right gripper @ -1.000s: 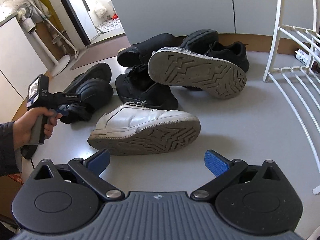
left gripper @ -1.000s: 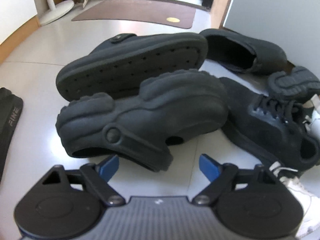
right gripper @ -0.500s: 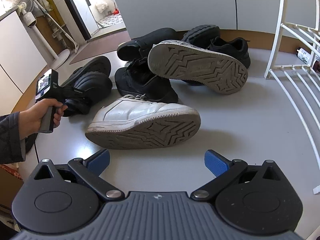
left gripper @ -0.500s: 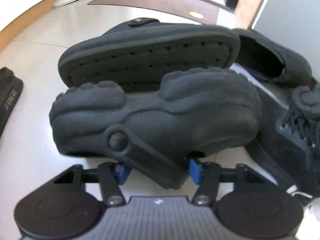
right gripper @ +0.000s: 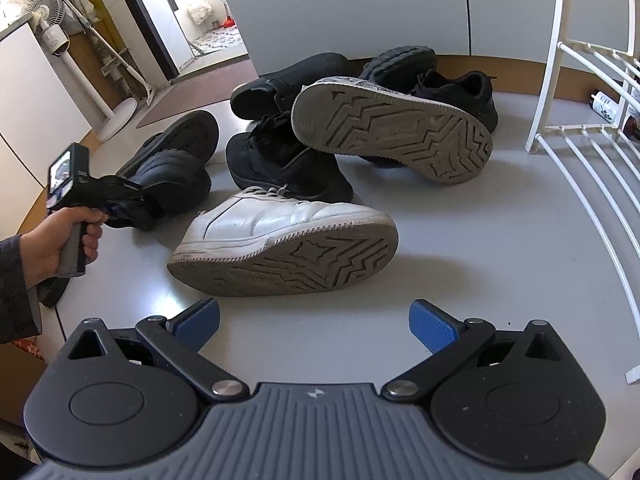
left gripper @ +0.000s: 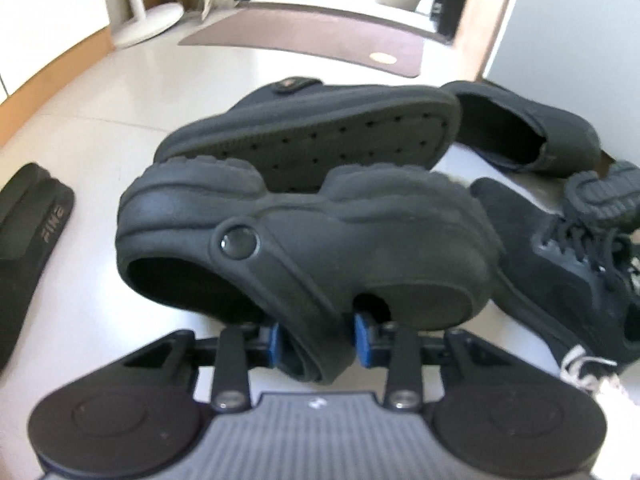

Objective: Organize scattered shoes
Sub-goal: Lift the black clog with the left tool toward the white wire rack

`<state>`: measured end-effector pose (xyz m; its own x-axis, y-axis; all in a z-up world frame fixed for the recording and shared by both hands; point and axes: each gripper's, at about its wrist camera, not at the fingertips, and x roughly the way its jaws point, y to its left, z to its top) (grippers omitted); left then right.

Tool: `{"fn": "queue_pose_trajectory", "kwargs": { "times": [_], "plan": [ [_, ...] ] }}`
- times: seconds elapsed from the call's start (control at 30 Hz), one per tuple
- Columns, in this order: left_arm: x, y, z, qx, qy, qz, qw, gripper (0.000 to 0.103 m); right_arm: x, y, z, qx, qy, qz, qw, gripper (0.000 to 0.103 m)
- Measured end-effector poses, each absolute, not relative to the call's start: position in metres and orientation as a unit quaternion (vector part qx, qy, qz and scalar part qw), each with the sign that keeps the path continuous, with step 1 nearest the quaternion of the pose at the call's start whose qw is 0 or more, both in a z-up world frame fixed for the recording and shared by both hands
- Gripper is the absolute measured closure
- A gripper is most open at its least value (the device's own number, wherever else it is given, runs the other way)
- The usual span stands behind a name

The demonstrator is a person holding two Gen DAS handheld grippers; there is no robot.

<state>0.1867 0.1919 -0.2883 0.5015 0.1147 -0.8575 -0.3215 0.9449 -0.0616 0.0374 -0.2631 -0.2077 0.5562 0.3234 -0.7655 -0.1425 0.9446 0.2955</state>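
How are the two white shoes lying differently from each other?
The near white sneaker lies on its side on the floor, its white leather upper plain to see. The far white sneaker is propped on the black shoes, and it shows almost only its sole. Nothing lies on the near one; the far one leans on the pile. Both have the same zigzag tread, so they look like a pair.

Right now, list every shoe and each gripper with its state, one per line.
Left gripper: jaws closing on the strap.
Right gripper: open, empty.
Black clog: held by its strap.
Second clog: on its side.
White sneaker: on its side.
Black sneaker: upright.
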Motion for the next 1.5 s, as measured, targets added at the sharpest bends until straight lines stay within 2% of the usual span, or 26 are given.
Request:
{"fn": "queue_pose_trajectory", "kwargs": {
  "times": [0.7,1.17,1.5],
  "plan": [
    [0.161,0.190,-0.245,-0.180,0.476,0.055,0.859,0.088,0.036,-0.262,-0.209,0.099,0.450,0.140,0.876,0.000],
    [0.142,0.185,-0.197,-0.206,0.442,0.030,0.872,0.088,0.035,-0.257,-0.210,0.098,0.451,0.145,0.875,0.000],
    [0.147,0.128,-0.174,-0.213,0.442,-0.068,0.869,0.088,0.036,-0.265,-0.208,0.099,0.442,0.132,0.882,0.000]
  ]
}}
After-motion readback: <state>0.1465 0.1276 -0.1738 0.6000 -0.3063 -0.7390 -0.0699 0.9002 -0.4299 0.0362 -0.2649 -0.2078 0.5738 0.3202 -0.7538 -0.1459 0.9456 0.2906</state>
